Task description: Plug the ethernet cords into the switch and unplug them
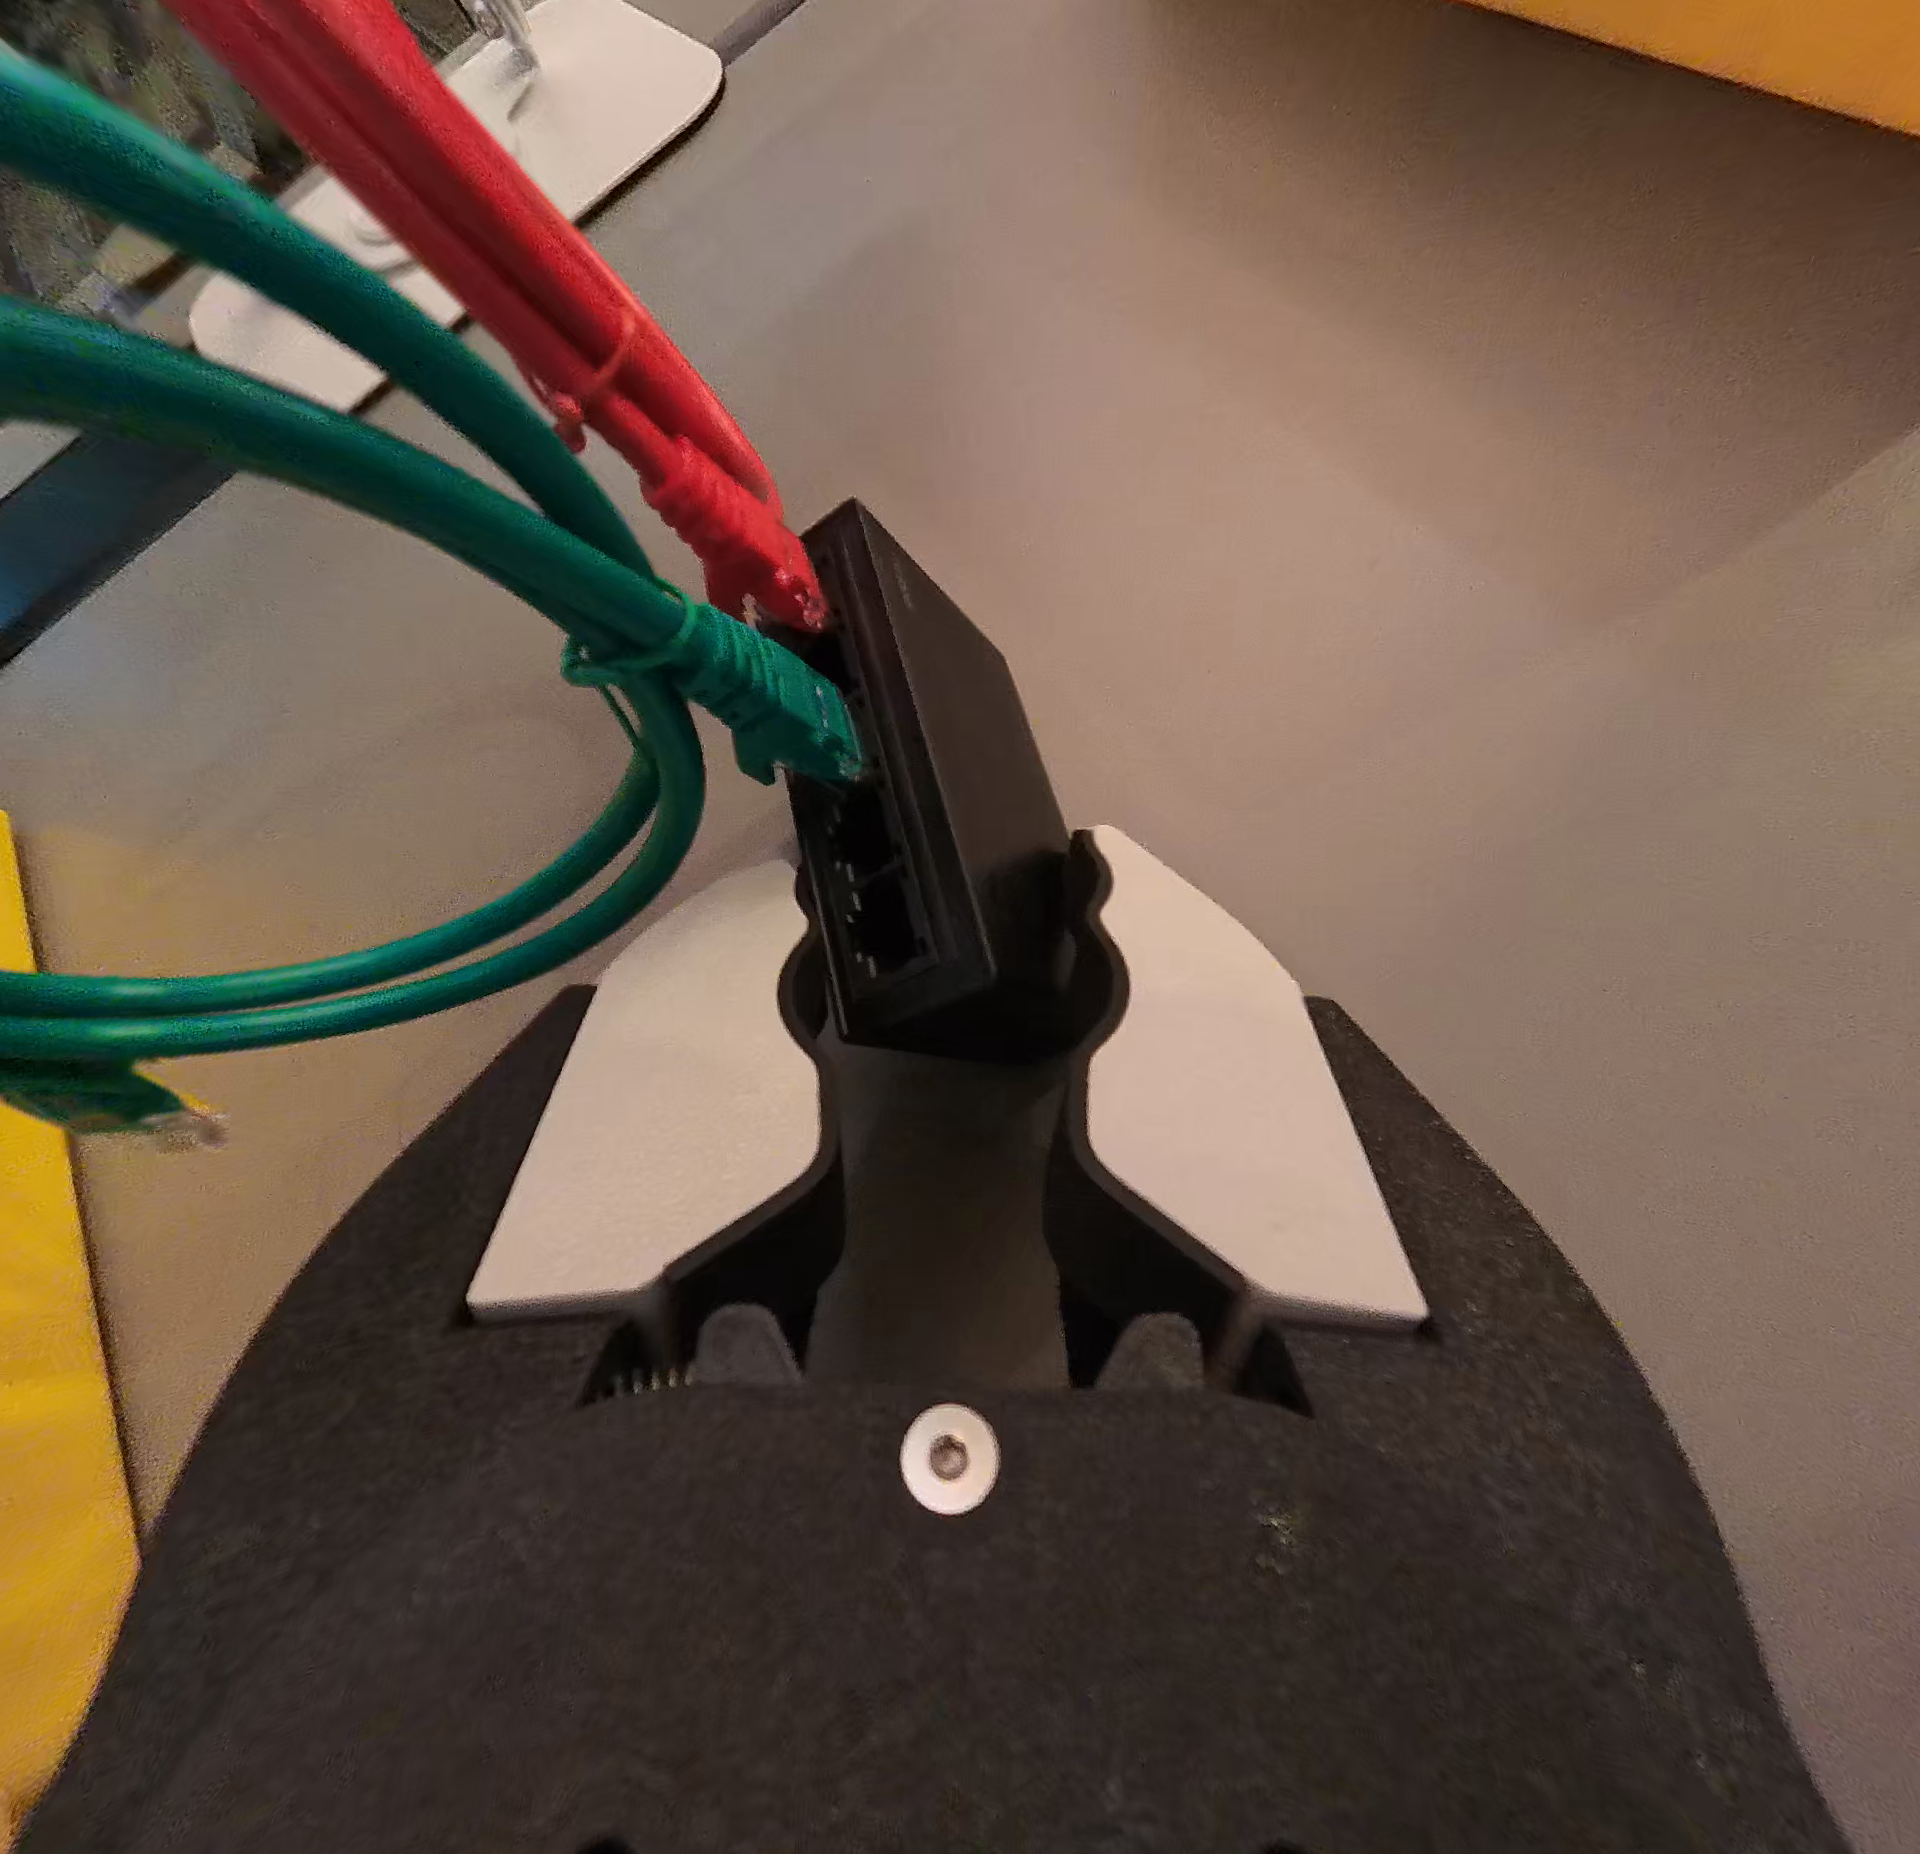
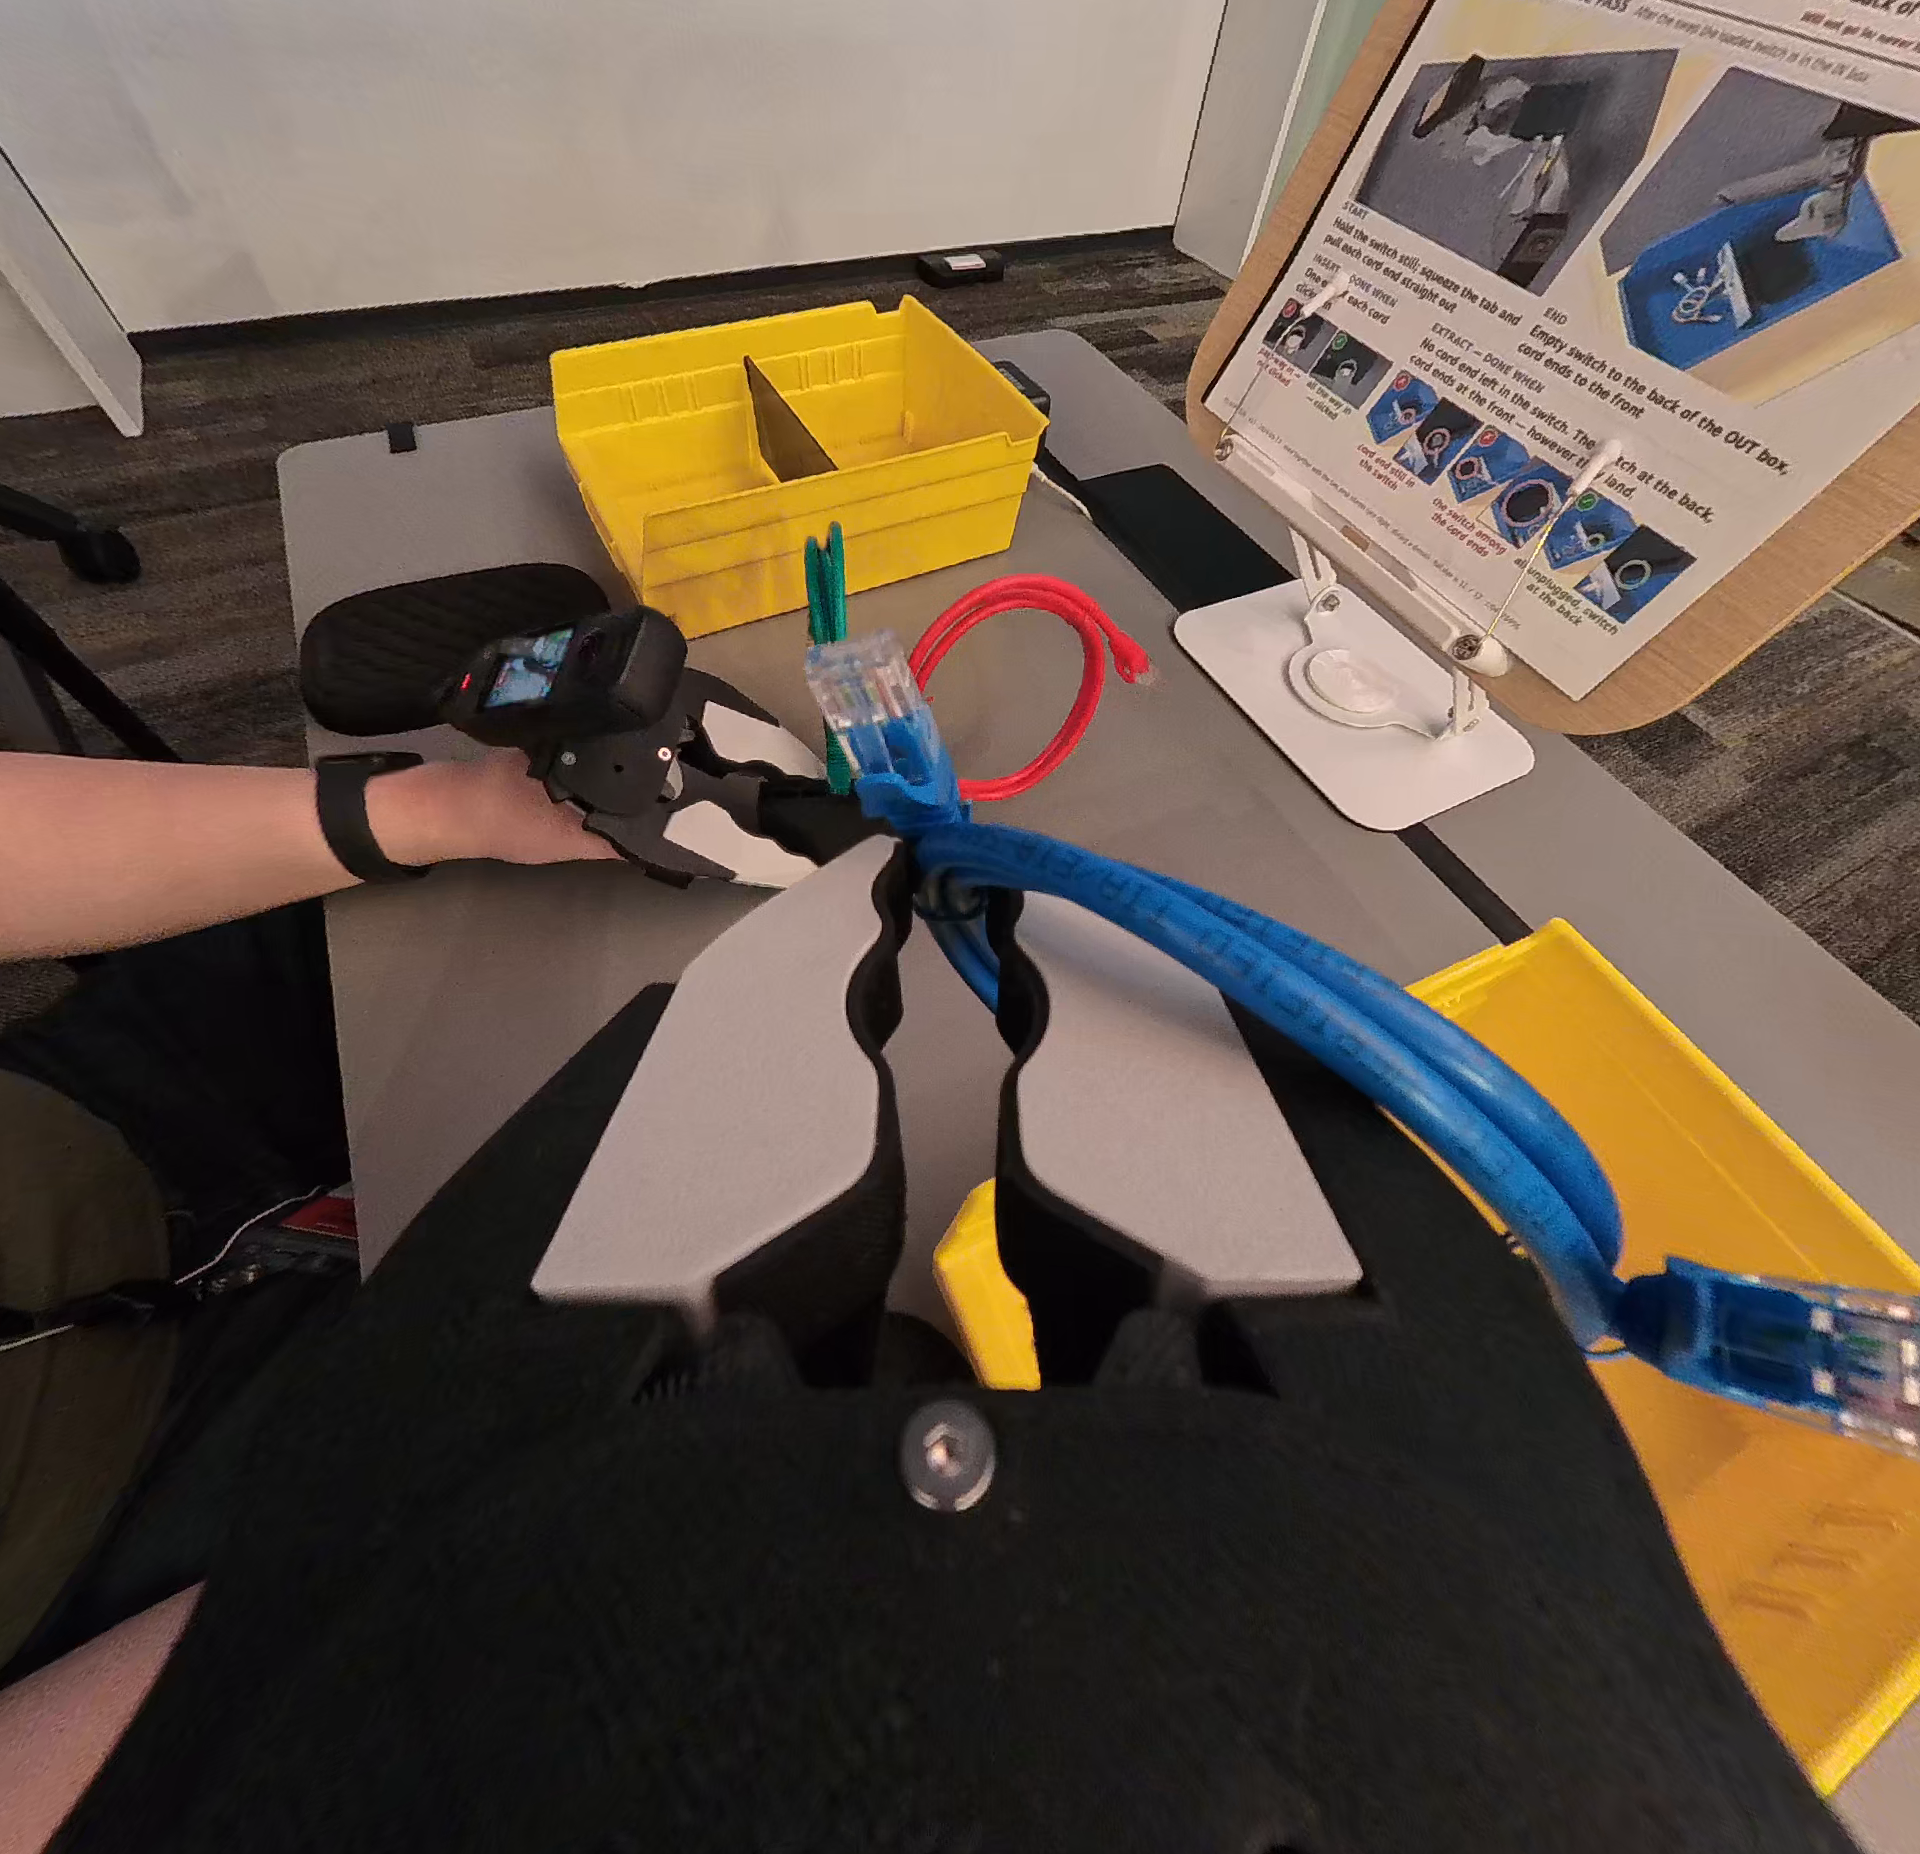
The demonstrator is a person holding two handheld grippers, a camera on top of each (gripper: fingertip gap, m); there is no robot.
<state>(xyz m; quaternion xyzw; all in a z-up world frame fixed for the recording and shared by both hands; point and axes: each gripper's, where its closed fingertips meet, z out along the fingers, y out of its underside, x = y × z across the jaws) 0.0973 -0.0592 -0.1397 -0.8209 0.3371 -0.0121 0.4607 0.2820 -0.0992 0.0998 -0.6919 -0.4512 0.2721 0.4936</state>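
My left gripper (image 1: 940, 859) is shut on the near end of a black switch (image 1: 935, 682) and holds it above the grey table (image 1: 1403, 454). A red cord (image 1: 727, 537) sits in the far port. A green cord (image 1: 790, 692) sits in a middle port, and its free end (image 1: 156, 1118) hangs at the left. The near ports are empty. My right gripper (image 2: 951, 890) is shut on a bundled blue cord (image 2: 1247, 931) just behind its clear plug (image 2: 868, 698), which points toward the left gripper (image 2: 727, 796). The blue cord's other plug (image 2: 1787, 1357) hangs at the lower right.
A yellow divided bin (image 2: 790, 454) stands at the back of the table. A second yellow bin (image 2: 1662, 1233) lies near right. An instruction board on a white stand (image 2: 1351, 703) is at the right. The red cord's loop (image 2: 1039, 682) lies mid-table. A person's arm (image 2: 208, 848) reaches in from the left. The grippers' ends are close to 30 centimetres from one another.
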